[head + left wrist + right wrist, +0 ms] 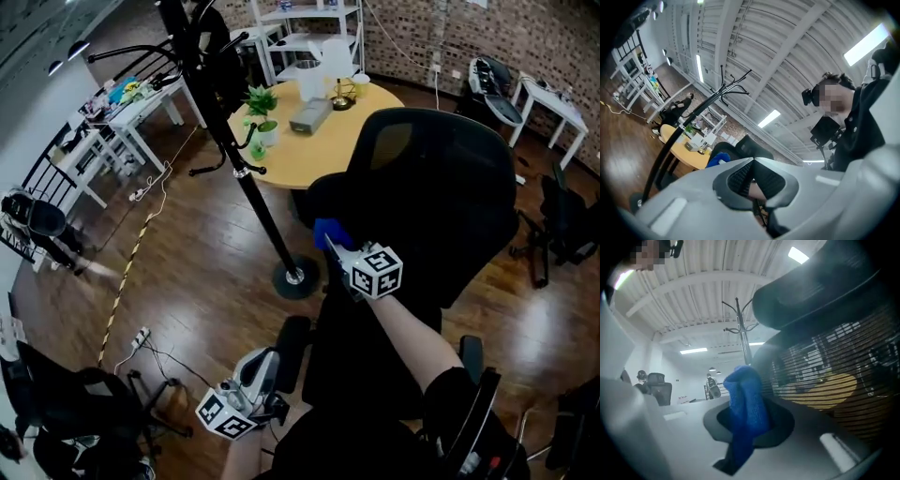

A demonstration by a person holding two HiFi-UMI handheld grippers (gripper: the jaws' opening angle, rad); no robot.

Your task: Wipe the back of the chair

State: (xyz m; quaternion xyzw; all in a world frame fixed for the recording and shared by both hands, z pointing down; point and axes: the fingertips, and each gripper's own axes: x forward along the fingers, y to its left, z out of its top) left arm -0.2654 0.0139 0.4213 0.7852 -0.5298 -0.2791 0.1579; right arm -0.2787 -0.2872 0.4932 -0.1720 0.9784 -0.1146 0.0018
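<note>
A black mesh office chair (441,197) stands in front of me, its back toward me. My right gripper (330,242) is shut on a blue cloth (330,232), held against the left edge of the chair back. In the right gripper view the blue cloth (746,404) sticks up from between the jaws beside the mesh chair back (834,357). My left gripper (267,375) hangs low by my body, away from the chair. Its jaws (752,176) are pressed together with nothing between them.
A black coat stand (239,159) with a round base (296,278) rises just left of the chair. Behind it is a round yellow table (319,131) with plants and a box. White desks (122,112) are at far left, more chairs at right, cables on the wooden floor.
</note>
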